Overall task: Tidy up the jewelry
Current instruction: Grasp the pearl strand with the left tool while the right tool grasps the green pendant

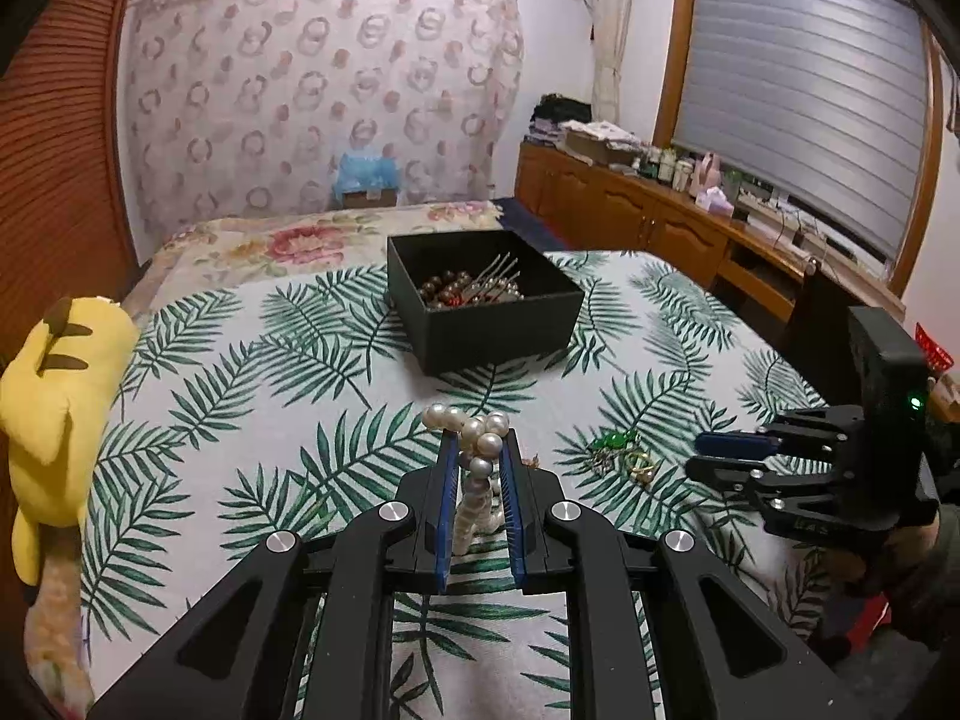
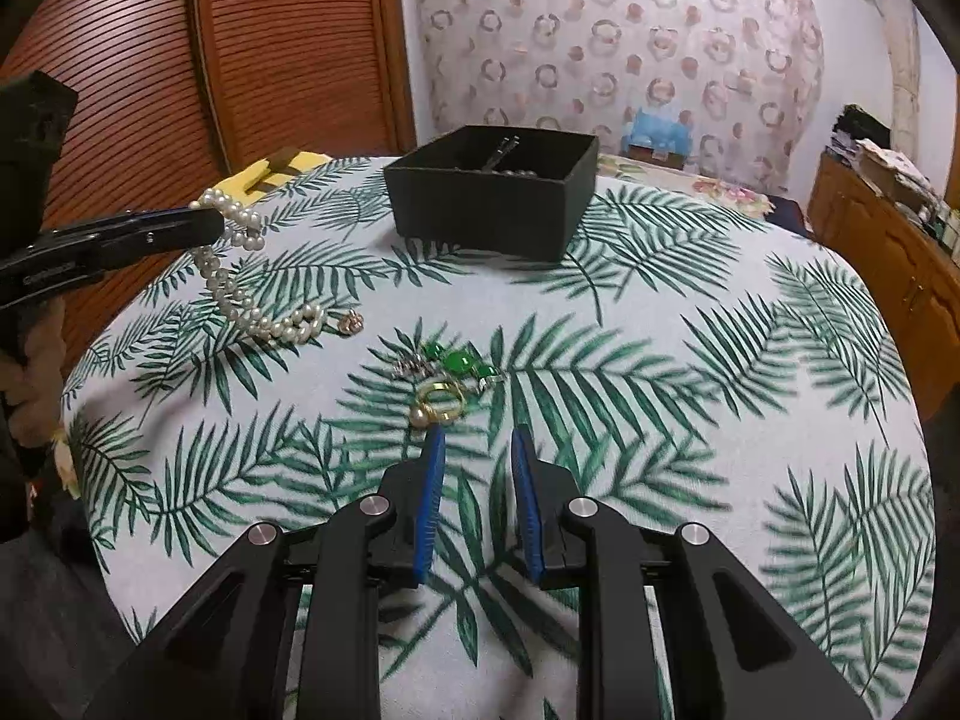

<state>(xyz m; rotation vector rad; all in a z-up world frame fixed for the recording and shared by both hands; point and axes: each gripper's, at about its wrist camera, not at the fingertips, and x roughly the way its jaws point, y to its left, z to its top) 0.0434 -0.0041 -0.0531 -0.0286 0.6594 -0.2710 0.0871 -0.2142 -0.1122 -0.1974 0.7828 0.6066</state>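
My left gripper [image 1: 478, 438] is shut on a white pearl necklace [image 1: 474, 438] and lifts one end off the leaf-print cloth; the strand hangs between the fingers. In the right wrist view the necklace [image 2: 240, 276] trails from the left gripper [image 2: 213, 225] down to the cloth. A black open box [image 1: 486, 294] holding beads and a hair fork stands beyond; it also shows in the right wrist view [image 2: 492, 192]. My right gripper [image 2: 477, 438] is open and empty, just short of a gold ring [image 2: 441, 402] and green-stone jewelry [image 2: 459, 360]. The right gripper [image 1: 696, 456] shows in the left wrist view beside that pile [image 1: 621, 453].
A small rose-coloured earring [image 2: 351, 321] lies by the necklace's end. A yellow plush toy [image 1: 54, 414] lies at the bed's left edge. A wooden sideboard [image 1: 660, 216] with clutter runs along the right wall under a shuttered window.
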